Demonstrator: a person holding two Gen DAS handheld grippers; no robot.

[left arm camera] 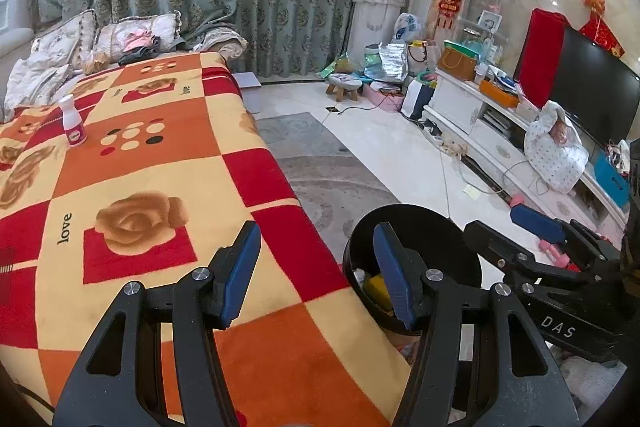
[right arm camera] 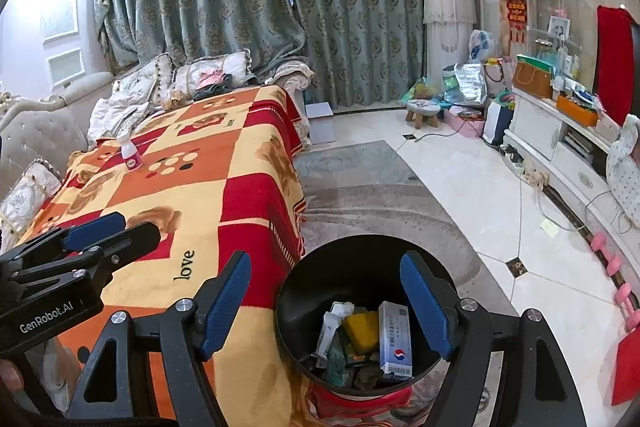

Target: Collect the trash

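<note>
A small white bottle with a pink label (left arm camera: pixel 74 125) (right arm camera: pixel 131 153) stands upright far back on the patterned blanket. A black round bin (right arm camera: pixel 360 251) (left arm camera: pixel 416 223) sits beside the blanket's near corner. It holds a yellow block (right arm camera: pixel 362 331), a white carton (right arm camera: pixel 396 343) and crumpled wrappers. My right gripper (right arm camera: pixel 326 307) hangs open above the bin with nothing between its fingers. My left gripper (left arm camera: pixel 316 275) is open and empty over the blanket's edge, next to the bin. Each gripper also shows in the other's view: the left gripper (right arm camera: pixel 120 233) and the right gripper (left arm camera: pixel 508 227).
The orange, red and yellow blanket (left arm camera: pixel 140 187) covers a long surface running back to sofa cushions (right arm camera: pixel 140 87). A grey rug (right arm camera: pixel 380 195) and tiled floor lie to the right. A white TV cabinet (left arm camera: pixel 500 131), pink dumbbells (right arm camera: pixel 616 267) and a small stool (right arm camera: pixel 420 111) line the far side.
</note>
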